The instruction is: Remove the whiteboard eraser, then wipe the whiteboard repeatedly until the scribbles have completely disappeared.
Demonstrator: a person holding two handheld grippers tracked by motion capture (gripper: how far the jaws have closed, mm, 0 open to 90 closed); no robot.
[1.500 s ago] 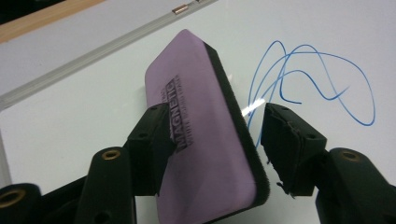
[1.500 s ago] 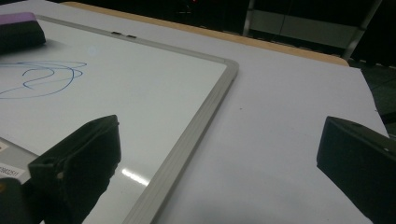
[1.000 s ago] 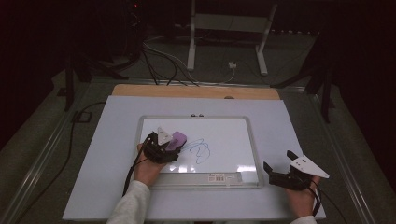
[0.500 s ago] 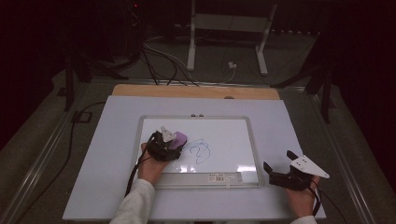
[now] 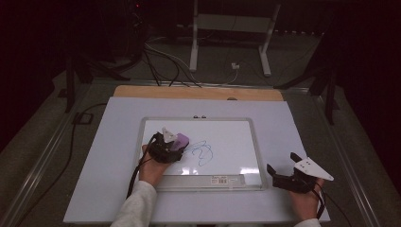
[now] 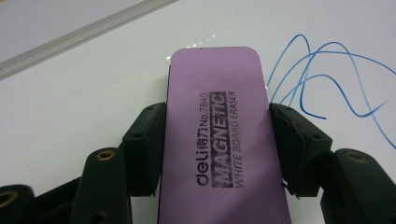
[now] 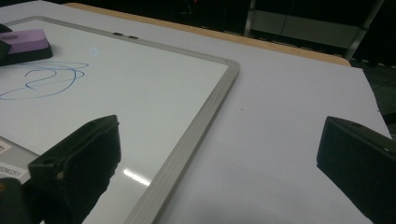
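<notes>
Left gripper [image 6: 215, 140] clamps the purple eraser [image 6: 217, 135] flat on the whiteboard [image 5: 227, 137], just left of the blue scribble [image 5: 202, 152], poised for wiping. Right gripper [image 5: 283, 176], jaws apart, rests off the whiteboard's right corner, out of the way.

the purple eraser [image 6: 219, 140] reads "deli 得力 no.7840 magnetic white board eraser". the label on the whiteboard's [image 5: 227, 142] near frame edge is too small to read.

Your left gripper [image 5: 171, 145] has barely shifted over the last second: it has crept a touch to your right across the whiteboard [image 5: 227, 137], carrying the purple eraser [image 5: 180, 141] closer to the blue scribble [image 5: 202, 152]. In the left gripper view the eraser's [image 6: 219, 140] right edge now sits just beside the nearest blue loops [image 6: 327, 79]. From the dim high view, the scribble looks no shorter, though I can't be sure.
</notes>
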